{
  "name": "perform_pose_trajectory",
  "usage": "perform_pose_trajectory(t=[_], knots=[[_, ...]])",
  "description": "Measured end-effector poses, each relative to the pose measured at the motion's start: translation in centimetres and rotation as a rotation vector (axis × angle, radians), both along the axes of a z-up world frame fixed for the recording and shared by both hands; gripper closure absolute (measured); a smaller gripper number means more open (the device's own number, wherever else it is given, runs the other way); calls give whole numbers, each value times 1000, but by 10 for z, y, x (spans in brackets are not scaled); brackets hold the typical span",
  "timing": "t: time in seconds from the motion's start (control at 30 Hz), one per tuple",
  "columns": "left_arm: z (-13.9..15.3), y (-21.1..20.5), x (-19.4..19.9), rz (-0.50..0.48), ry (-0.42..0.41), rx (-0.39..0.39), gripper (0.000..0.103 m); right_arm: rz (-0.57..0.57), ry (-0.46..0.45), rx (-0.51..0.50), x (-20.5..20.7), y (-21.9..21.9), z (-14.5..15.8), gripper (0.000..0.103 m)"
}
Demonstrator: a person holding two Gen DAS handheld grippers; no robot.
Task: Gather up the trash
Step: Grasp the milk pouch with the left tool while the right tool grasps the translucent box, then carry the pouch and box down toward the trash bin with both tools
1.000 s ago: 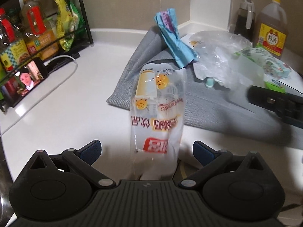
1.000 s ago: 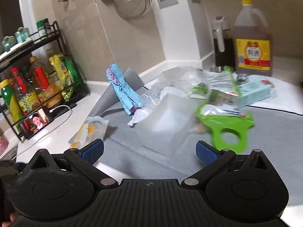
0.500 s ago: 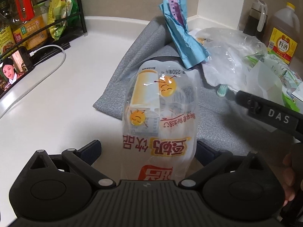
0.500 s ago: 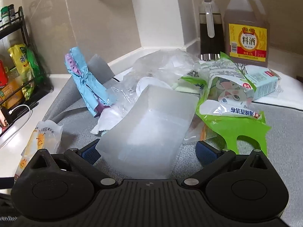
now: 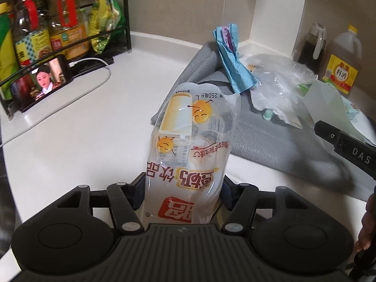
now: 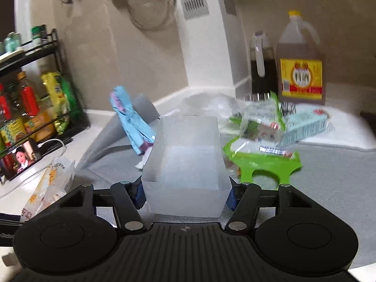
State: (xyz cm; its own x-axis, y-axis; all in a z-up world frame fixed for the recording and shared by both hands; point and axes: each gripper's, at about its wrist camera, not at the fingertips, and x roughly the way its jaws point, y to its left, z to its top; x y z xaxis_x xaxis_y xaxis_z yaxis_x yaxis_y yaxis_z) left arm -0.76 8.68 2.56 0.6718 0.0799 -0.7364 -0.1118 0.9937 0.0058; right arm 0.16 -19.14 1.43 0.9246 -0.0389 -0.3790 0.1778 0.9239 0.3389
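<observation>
A clear plastic drink pouch [image 5: 188, 141] with yellow smiley prints and red lettering stands up between the fingers of my left gripper [image 5: 182, 195]. The jaws are closing and the blue pads touch both its sides. In the right wrist view, a translucent white plastic box [image 6: 188, 159] sits between the fingers of my right gripper [image 6: 185, 195]. Those jaws are closing too, with the pads against the box walls. More trash lies on the grey mat [image 5: 270, 141]: a crumpled blue wrapper [image 5: 231, 56], a clear plastic bag [image 5: 279, 82], green packaging [image 6: 263, 155] and a pale blue carton [image 6: 305, 127].
A black rack [image 5: 47, 30] of sauce bottles stands at the back left, with a phone [image 5: 40, 84] and its white cable [image 5: 94, 82] in front. A large oil jug [image 6: 300, 63] and a dark bottle [image 6: 260, 65] stand at the back right. A hand shows at the right edge.
Both pairs of jaws have narrowed from wide open onto what lies between them: the left onto the pouch, the right onto the box. The box now stands straighter in the right view.
</observation>
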Motion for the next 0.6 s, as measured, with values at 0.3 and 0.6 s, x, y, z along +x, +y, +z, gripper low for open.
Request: perform_pose_trajectory(t=[0.3, 0.6], knots=[[10, 2, -66, 10, -34, 7, 35, 20, -55, 1, -47, -2, 14, 39], [13, -5, -149, 32, -68, 33, 35, 96, -106, -14, -119, 7, 28, 39]])
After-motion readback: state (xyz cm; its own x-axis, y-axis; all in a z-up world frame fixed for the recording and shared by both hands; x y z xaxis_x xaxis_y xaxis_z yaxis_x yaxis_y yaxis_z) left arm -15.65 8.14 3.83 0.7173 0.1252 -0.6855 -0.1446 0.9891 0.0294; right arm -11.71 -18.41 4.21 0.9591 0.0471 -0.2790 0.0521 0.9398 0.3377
